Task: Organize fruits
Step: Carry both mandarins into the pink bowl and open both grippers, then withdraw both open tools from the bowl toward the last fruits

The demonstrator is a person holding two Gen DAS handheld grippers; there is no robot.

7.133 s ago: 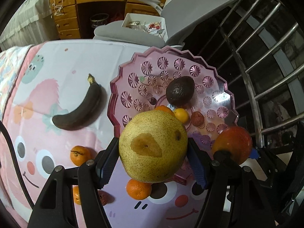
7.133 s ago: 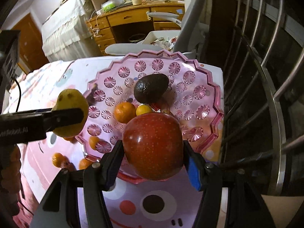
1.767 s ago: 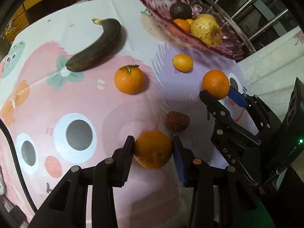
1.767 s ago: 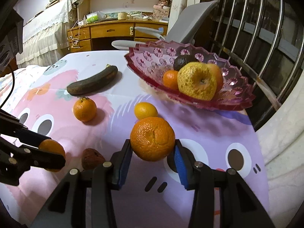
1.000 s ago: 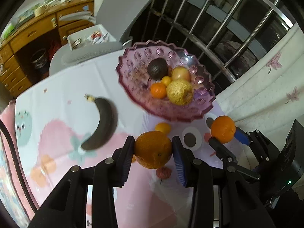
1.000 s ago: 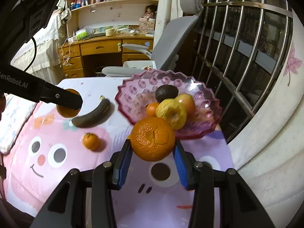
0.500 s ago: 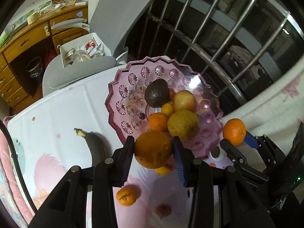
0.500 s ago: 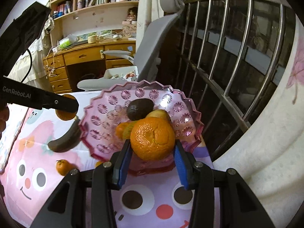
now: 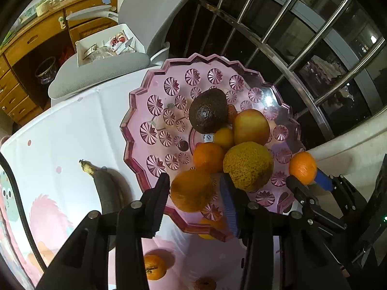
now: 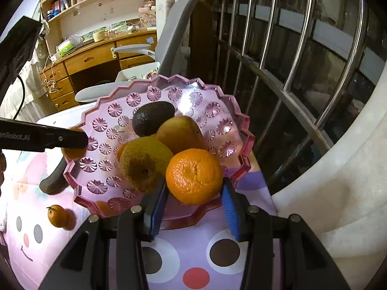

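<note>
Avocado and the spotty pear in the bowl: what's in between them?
A small yellow-orange fruit sits between the avocado and the pear. The left wrist view shows it best.

Glossy plastic, dimpled peel, printed cloth

The pink cut-pattern plastic bowl (image 10: 154, 91) is gleaming; the pebbled orange (image 10: 194, 176) is looking matt over the smooth cartoon-printed cloth (image 10: 193, 261).

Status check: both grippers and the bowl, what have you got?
Left hand-held gripper jaws just opening, orange between them. Right hand-held gripper carrying an orange. Both over pink bowl. Pear crowds the drop spot.
</note>
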